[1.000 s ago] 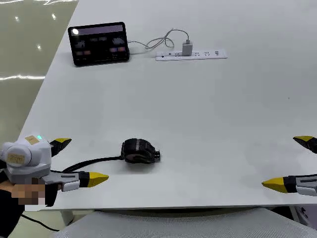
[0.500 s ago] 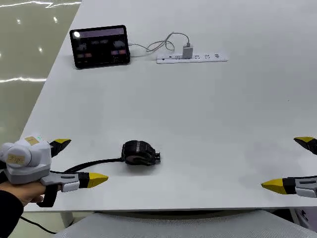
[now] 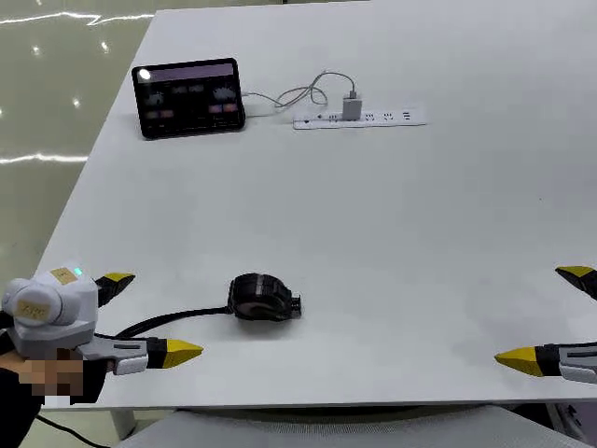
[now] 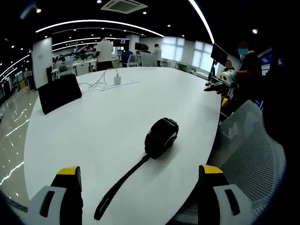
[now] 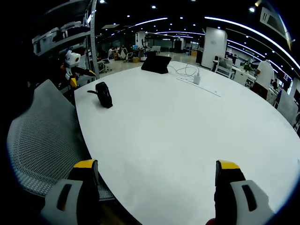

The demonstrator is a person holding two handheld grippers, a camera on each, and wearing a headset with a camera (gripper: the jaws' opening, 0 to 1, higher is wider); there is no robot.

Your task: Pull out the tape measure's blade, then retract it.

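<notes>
Your left gripper (image 3: 154, 315) and right gripper (image 3: 543, 315) both stand spread, empty. The tape measure (image 3: 264, 298) lies on the table (image 3: 373, 215) beside the left gripper (strap (image 4: 121, 185) trailing toward it). Left unpinned, it may slide when you pull the blade

No readable text. The tablet (image 3: 189, 98) screen showed a lit bar and small tiles, all too blurred to read. A small yellowish sticker (image 3: 63, 275) sat on the left gripper (image 3: 153, 314), its print too small to tell. Markings on the power strip (image 3: 359, 119) were also illegible. The tape measure (image 4: 161, 136) casing had no legible brand or numbers.
</notes>
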